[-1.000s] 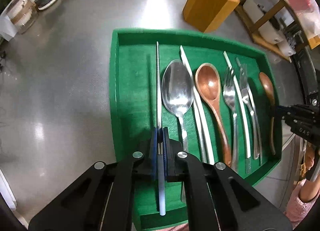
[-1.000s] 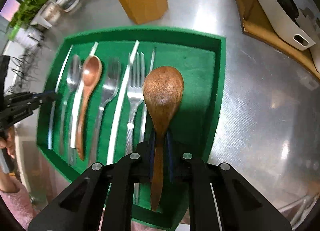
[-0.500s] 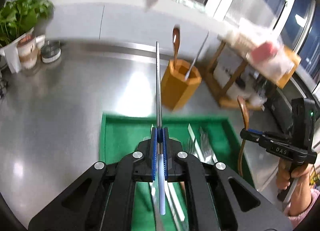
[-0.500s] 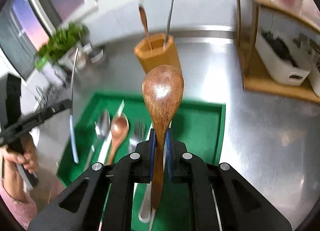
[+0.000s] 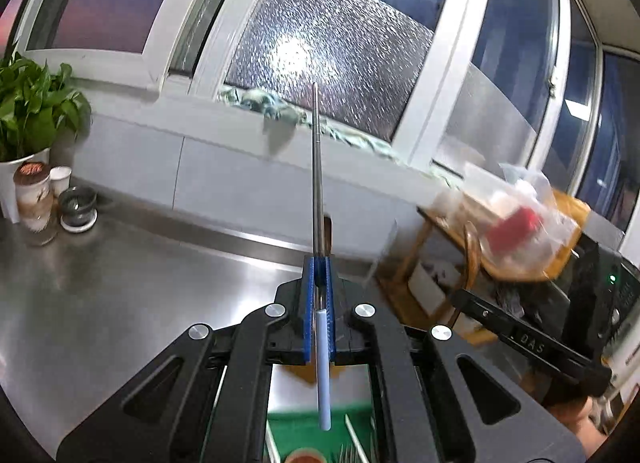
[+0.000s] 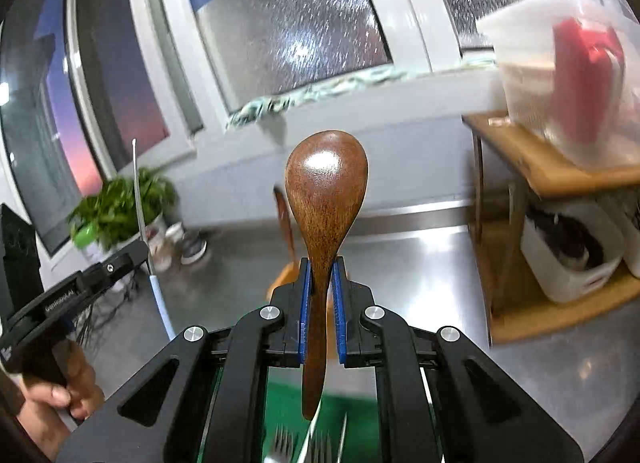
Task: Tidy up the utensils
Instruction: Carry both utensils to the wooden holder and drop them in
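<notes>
Utensils are in transit: each gripper carries one piece, lifted above the green tray (image 5: 304, 427), whose felt-like lining shows only at the bottom edge of both views. Taking the tray as landmark and going left to right, the left gripper (image 5: 318, 275) is clamped tight on a metal chopstick (image 5: 316, 183), a thin straight steel rod with a pale blue-white handle end that hangs back behind the blue pads; its tip points up and away from the tray. To the right, the right gripper (image 6: 320, 275) is closed on the neck of a wooden spoon (image 6: 325, 199), its smooth, glossy brown oval bowl standing upright. Forks (image 6: 298, 445) lie on the tray below it. Beyond the tray, on the brushed steel tabletop (image 5: 120, 287), a wooden utensil holder (image 6: 286, 277) is mostly hidden behind the grippers, with a spoon handle rising from it.

By my judgement the step in hand is carrying both pieces to that holder. The next move calls for tipping each piece handle-down over the opening, then letting go, taking care the slim, slippery chopstick does not swing.
</notes>
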